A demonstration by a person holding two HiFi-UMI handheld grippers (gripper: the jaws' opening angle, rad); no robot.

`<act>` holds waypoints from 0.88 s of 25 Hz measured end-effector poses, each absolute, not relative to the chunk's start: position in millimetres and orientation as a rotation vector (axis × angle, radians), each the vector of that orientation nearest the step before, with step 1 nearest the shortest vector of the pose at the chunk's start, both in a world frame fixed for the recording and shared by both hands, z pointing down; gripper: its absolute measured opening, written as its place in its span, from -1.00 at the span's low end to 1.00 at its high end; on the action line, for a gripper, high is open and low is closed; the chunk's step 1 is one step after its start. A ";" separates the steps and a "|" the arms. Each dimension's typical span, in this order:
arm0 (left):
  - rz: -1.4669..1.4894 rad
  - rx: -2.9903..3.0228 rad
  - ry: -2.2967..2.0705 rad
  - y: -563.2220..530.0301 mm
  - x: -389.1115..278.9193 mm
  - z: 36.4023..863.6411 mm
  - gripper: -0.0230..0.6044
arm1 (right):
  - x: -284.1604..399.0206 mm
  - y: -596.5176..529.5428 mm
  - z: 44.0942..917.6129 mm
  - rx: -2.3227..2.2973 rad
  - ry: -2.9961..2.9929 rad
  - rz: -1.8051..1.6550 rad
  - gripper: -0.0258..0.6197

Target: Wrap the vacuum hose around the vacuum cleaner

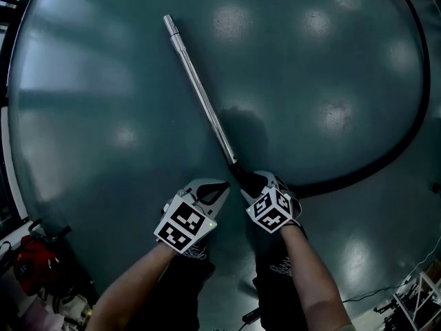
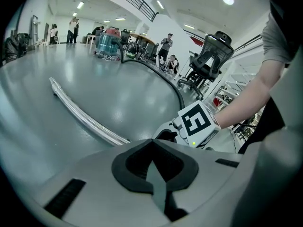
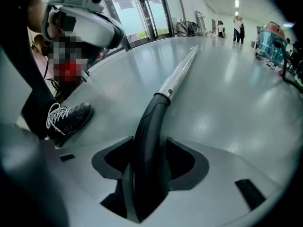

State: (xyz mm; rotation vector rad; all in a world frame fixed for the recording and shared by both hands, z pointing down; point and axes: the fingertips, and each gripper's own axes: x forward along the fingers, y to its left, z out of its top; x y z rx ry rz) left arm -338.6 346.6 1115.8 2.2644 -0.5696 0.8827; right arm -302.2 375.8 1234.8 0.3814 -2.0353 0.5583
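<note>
Pointed steeply down side by side near the glossy grey floor (image 1: 310, 67), the right gripper (image 3: 149, 148) clamped the smooth, curved black handle (image 3: 154, 112) of the vacuum hose (image 1: 344, 179), beside its straight chrome wand (image 1: 200, 92), while the left gripper (image 2: 152, 150) was fully closed on nothing

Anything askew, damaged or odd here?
Nothing damaged or spilled. The hose lies unwound in a long arc across the floor, its metal wand flat; the right gripper grips the black handle.
</note>
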 end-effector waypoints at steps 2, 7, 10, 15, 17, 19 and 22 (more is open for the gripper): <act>0.885 2.262 -0.561 349.9 -339.7 1117.8 -0.91 | -303.1 376.5 1235.8 0.368 -2.030 0.531 -0.27; 0.911 2.265 -0.535 358.2 -343.7 1116.9 -0.91 | -302.9 374.0 1232.5 0.361 -2.045 0.543 -0.38; 0.927 2.267 -0.531 355.4 -346.9 1109.6 -0.91 | -305.7 369.3 1219.7 0.358 -2.069 0.576 -0.38; 0.953 2.278 -0.513 353.2 -337.0 1091.0 -0.91 | -303.9 370.7 1188.2 0.353 -2.084 0.606 -0.38; 0.951 2.296 -0.519 347.2 -330.7 1077.7 -0.91 | -300.1 371.4 1169.9 0.356 -2.089 0.625 -0.38; 0.961 2.298 -0.521 345.3 -325.4 1066.3 -0.91 | -294.1 375.3 1150.6 0.353 -2.090 0.655 -0.38; 0.993 2.294 -0.493 349.6 -312.6 1052.7 -0.91 | -278.7 384.3 1122.3 0.352 -2.073 0.699 -0.38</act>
